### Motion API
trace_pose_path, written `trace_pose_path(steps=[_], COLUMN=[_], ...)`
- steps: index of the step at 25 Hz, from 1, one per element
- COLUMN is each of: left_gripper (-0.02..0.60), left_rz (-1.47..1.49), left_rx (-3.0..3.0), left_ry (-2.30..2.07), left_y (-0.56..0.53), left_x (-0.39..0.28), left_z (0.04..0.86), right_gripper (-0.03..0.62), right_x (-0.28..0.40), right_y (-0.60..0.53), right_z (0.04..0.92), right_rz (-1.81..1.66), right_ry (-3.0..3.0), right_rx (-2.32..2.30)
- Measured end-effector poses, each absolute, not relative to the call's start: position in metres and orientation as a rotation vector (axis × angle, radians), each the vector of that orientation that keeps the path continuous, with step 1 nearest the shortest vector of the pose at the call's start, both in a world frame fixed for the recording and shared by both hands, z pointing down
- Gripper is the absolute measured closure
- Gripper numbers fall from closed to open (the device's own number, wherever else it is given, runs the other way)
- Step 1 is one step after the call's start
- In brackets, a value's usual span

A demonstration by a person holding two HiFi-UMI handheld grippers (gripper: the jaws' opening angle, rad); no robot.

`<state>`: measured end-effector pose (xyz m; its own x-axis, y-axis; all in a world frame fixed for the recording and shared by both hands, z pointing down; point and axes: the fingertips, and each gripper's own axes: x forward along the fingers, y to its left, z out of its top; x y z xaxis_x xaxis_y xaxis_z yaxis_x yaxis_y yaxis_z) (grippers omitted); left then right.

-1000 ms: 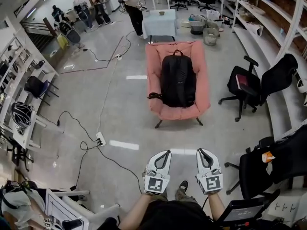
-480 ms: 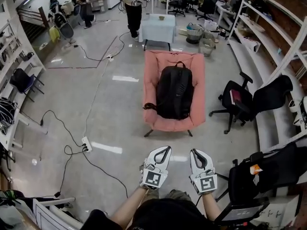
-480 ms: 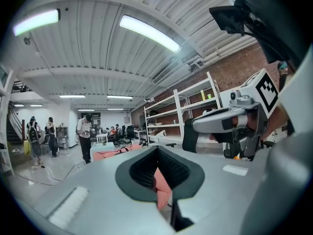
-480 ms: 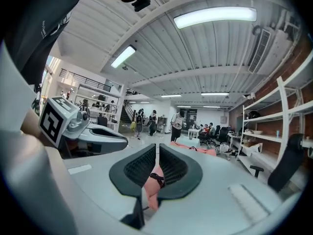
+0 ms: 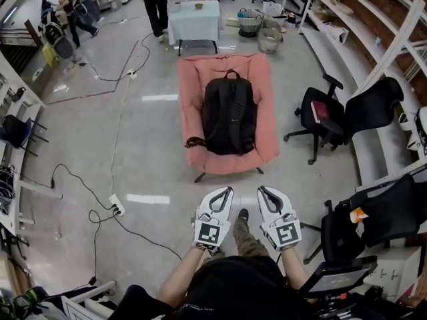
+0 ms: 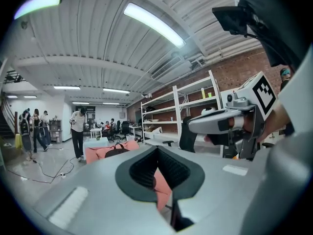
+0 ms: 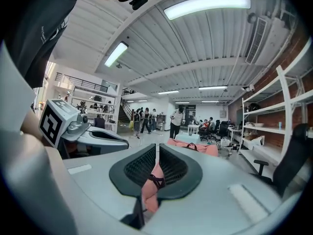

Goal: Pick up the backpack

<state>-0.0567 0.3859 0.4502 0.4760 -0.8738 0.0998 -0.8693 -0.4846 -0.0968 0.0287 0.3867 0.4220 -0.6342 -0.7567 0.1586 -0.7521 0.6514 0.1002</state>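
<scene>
The black backpack (image 5: 229,115) lies flat on the pink lounge chair (image 5: 190,112) out on the open floor, its top handle at the far end. A black office chair (image 5: 321,112) stands near it. Well short of the backpack, the left gripper (image 5: 225,191) and right gripper (image 5: 261,191) hang side by side, each pinched together on nothing.

The left forearm (image 5: 180,280) and right forearm (image 5: 291,273) reach forward side by side, roughly parallel, each hand carrying its tool close to level. On the left gripper (image 5: 227,191) the fingers are pressed together with nothing between them. The right gripper (image 5: 261,190) is likewise closed tip to tip and empty. The two grippers are near each other but apart.
</scene>
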Motion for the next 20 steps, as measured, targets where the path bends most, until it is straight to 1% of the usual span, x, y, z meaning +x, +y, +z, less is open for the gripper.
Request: trace_pose_path(steps=[11,20], left_gripper=[0.580,0.580], left_rz=[-0.352,-0.416], left_rx=[-2.568,-2.544], left_ry=[1.684,1.802], left_y=[0.240,0.168], left_x=[-0.026,-0.055], left_z=[0.442,0.463], right_gripper=[0.559,0.559], right_x=[0.059,0.042], right_y=[0.226,0.140], right_z=[0.431,0.450], right_rz=[0.017,0.073], right_ry=[-2.815,-2.840], right_rx=[1.113,1.054])
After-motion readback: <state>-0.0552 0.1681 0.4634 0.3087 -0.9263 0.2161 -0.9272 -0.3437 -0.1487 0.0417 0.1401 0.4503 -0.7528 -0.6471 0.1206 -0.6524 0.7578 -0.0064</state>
